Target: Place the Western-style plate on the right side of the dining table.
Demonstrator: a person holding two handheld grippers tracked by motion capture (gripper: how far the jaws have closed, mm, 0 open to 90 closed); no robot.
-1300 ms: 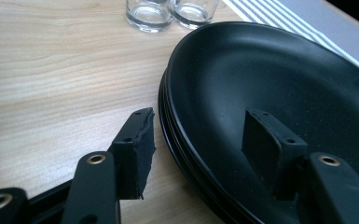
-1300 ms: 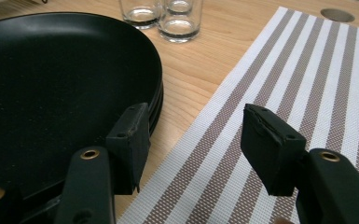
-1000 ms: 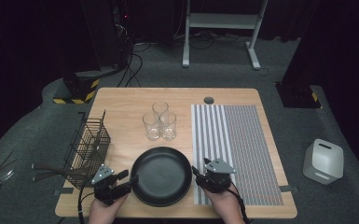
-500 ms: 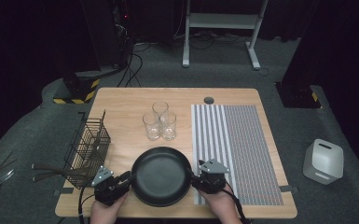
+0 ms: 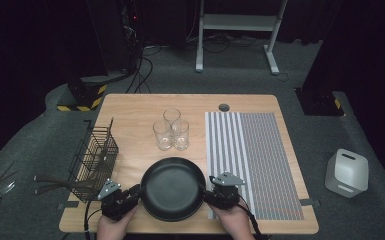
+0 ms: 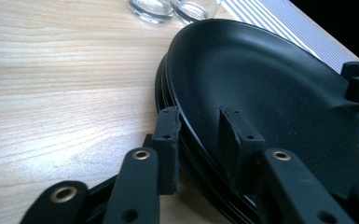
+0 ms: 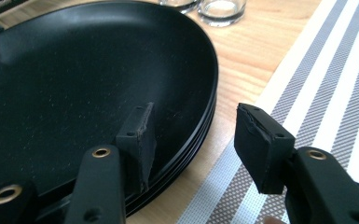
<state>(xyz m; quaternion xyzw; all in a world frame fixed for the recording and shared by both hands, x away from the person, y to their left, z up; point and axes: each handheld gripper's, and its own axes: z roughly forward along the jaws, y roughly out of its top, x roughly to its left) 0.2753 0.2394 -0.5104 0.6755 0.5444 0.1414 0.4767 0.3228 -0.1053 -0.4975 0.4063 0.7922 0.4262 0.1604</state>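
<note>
Plates: the stack of round black matte plates (image 5: 173,188) sits low and centre in the high view, on the wooden bench (image 5: 130,107) near its front edge, just left of the striped mat. In both gripper views you can count several rims stacked, so this looks like a two-handed job on one plate or the pile; which one I cannot tell.

Left gripper: your left gripper (image 6: 200,135) straddles the rim at the stack's left edge, one jaw inside the top plate's bowl, the other outside against the rims. Its jaws have just been closing with the rim between them, and now look pressed onto it.

Right gripper: your right gripper (image 7: 200,135) mirrors it on the opposite side, which keeps a wide, shallow load level. Its jaws have just been closing too, but the outer pad (image 7: 261,144) stands clear over the mat, so there is no pinch yet.

Mat: the grey-and-white striped placemat (image 5: 260,160) lies right of the plates, a likely setting spot.

Glasses: three clear tumblers (image 5: 171,130) cluster above the stack, apart from it.

Basket: the black wire basket (image 5: 94,152) stands at the left, with dark-handled utensils (image 5: 55,182) poking out.
</note>
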